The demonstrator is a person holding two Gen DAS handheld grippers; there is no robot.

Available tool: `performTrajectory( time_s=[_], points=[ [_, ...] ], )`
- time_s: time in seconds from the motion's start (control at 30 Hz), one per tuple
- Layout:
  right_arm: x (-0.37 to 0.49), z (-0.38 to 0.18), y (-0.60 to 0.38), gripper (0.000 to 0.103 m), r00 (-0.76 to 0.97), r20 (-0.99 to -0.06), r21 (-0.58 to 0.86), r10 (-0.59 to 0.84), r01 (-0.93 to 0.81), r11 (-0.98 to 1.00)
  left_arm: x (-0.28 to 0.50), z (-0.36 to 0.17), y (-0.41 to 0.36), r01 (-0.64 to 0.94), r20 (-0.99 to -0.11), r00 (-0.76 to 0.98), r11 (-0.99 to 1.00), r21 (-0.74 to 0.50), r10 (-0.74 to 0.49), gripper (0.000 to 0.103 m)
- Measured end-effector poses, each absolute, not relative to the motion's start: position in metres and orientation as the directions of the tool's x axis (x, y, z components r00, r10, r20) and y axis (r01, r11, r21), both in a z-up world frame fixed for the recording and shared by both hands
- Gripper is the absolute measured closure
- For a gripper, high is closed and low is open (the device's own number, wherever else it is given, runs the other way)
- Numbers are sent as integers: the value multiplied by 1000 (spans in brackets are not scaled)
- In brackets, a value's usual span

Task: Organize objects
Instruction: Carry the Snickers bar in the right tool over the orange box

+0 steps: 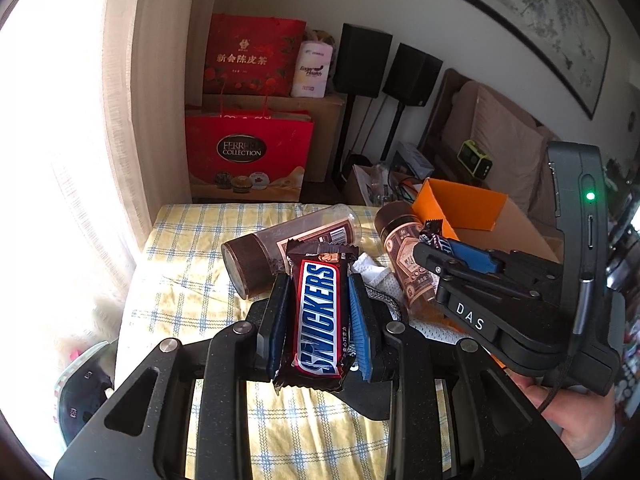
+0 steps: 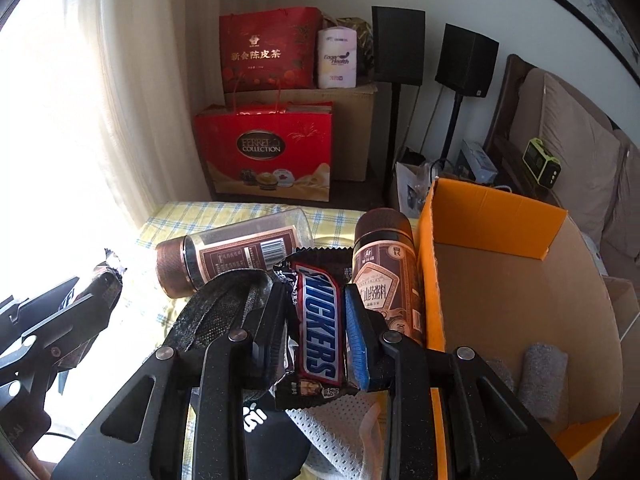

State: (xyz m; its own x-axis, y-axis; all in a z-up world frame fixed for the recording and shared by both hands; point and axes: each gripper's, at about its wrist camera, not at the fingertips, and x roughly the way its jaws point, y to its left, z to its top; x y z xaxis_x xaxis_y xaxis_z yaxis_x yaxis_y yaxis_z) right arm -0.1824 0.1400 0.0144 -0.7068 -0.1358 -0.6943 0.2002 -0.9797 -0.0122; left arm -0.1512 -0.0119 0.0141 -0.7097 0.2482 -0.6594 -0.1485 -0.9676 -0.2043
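My left gripper (image 1: 318,280) is shut on a Snickers bar (image 1: 320,316), held above the checked tablecloth (image 1: 176,292). My right gripper (image 2: 316,288) is shut on a second Snickers bar (image 2: 320,320); it also shows at the right of the left wrist view (image 1: 436,242). A clear jar with a brown lid (image 2: 232,256) lies on its side on the table. A brown can (image 2: 384,272) stands upright next to an open cardboard box (image 2: 520,280). Grey rolled socks (image 2: 540,384) lie in the box. The left gripper (image 2: 108,276) shows at the left of the right wrist view.
A black cap with mesh (image 2: 248,304) and a white mesh cloth (image 2: 340,436) lie under the right gripper. Red gift bags (image 2: 264,148), a carton and two black speakers (image 2: 466,60) stand behind the table. A sofa (image 2: 576,136) is on the right, a bright curtained window on the left.
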Motion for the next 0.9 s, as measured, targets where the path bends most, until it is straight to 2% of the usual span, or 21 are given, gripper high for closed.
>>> performTrajectory(
  time_s=[0.3,0.9],
  points=[
    [-158,39,156,74,-778,-620,-63,-98,174,-983,-158,24,10,-148,-651,-719,-969,-198,243,77],
    [-148,60,232,74,-776,-628,-53,-51,108,-993,-165,40,98,-239,-651,-695,-952,-189,304,77]
  ],
)
